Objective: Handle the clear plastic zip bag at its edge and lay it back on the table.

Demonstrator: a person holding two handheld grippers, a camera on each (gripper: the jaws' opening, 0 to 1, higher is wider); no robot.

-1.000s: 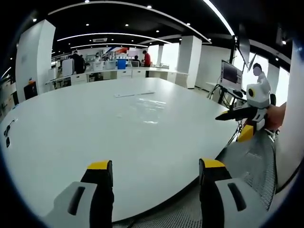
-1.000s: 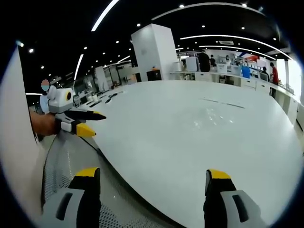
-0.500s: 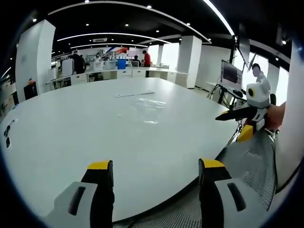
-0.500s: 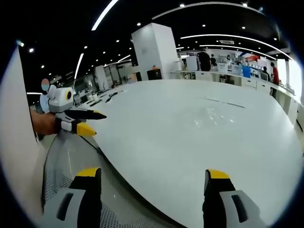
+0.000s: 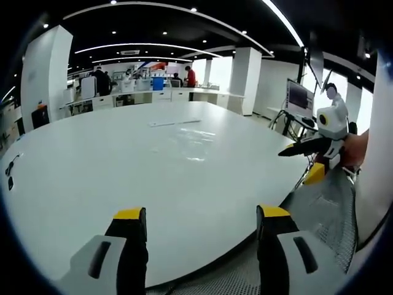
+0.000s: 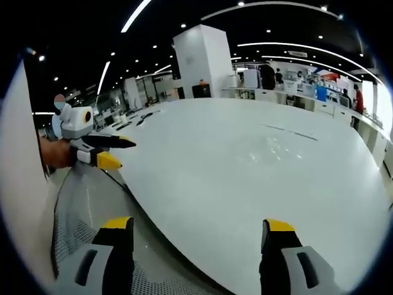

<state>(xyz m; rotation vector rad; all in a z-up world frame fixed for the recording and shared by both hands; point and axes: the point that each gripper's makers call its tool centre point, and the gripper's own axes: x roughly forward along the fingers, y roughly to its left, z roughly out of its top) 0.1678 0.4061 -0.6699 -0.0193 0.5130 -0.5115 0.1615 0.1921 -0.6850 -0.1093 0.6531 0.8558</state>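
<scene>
White round table point(image 5: 92, 178) spans an open office. Clear plastic zip bag point(image 5: 193, 142) lies flat on it toward 12 o'clock, well apart from both my grippers. My left gripper point(image 5: 199, 215) has jaws spread, empty; my right gripper point(image 6: 199, 224) likewise spread, empty, its yellow tips over the table edge

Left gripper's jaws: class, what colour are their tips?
Yellow tips on black jaws, seen best in the left gripper view on the left gripper.

Each claw point(image 5: 199, 246) point(image 6: 193, 255) has grey jaws with yellow-capped black tips.
</scene>
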